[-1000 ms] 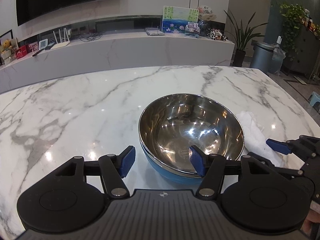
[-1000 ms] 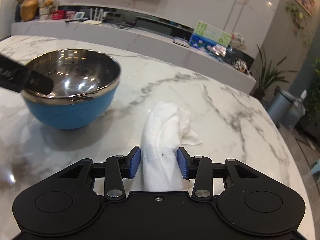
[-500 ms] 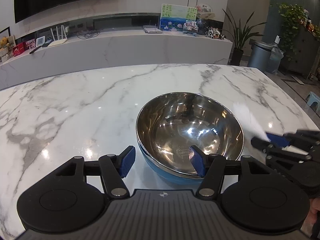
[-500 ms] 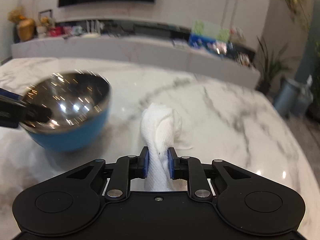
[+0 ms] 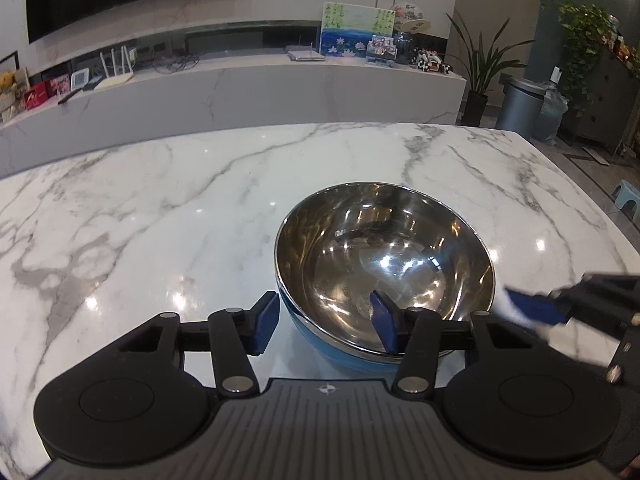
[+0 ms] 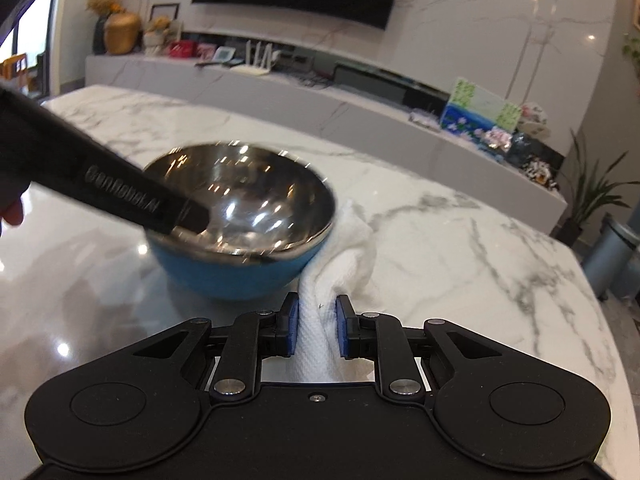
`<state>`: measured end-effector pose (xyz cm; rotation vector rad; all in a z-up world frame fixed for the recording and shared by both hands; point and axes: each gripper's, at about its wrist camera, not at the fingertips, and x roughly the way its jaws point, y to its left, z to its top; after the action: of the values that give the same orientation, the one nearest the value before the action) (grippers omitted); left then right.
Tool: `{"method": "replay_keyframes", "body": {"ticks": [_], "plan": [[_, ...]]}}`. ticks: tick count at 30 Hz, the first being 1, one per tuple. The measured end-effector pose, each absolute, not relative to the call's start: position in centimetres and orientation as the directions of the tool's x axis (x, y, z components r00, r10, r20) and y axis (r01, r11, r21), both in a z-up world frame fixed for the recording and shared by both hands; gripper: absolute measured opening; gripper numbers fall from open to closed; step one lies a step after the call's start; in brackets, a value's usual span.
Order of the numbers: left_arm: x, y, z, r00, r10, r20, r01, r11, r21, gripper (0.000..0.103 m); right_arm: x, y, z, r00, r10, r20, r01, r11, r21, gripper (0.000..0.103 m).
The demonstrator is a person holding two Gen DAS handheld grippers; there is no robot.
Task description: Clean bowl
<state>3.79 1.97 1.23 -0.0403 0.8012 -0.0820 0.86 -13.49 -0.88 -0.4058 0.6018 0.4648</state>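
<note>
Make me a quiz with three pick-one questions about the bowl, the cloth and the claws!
1. Where is the cloth?
A. inside the bowl
B. right beside the bowl, on the table
C. on the floor

2. What colour is the bowl outside?
A. red
B. green
C. blue

3. What is the right claw doing?
A. squeezing the cloth
B. standing open with nothing in it
C. squeezing the bowl's rim

Answers:
1 B: the cloth lies against the bowl's side on the marble table.
2 C: the wall under the shiny steel inside is blue.
3 A: its blue pads press the white cloth from both sides, having just closed on it. The left claw straddles the bowl's rim instead, one finger inside.
</note>
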Motion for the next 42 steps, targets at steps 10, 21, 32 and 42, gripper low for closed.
{"method": "replay_keyframes", "body": {"ticks": [10, 21, 32, 42], "plan": [[4.0, 2.2, 1.1, 0.676, -0.066, -0.734, 0.052, 0.998, -0.041, 0.048, 0.7, -13.0, -0.9, 0.732, 0.287, -0.618, -0.540, 0.798, -0.269, 0.017], [5.3, 1.8, 0.8, 0.691, -0.076, -0.719, 0.122, 0.992, 0.012, 0.035, 1.2, -14.3, 0.5, 0.806, 0.261, -0.531, -0.476, 0.818, -0.322, 0.017], [4.6, 1.9, 1.1, 0.670, -0.077, -0.739, 0.095, 0.995, -0.017, 0.047, 1.0, -12.7, -1.0, 0.760, 0.273, -0.589, -0.545, 0.763, -0.349, 0.017], [4.7, 2.0, 1.0, 0.668, -0.070, -0.741, 0.103, 0.995, -0.001, 0.045, 1.9, -12.8, -1.7, 0.737, 0.281, -0.615, -0.565, 0.755, -0.332, 0.017]]}}
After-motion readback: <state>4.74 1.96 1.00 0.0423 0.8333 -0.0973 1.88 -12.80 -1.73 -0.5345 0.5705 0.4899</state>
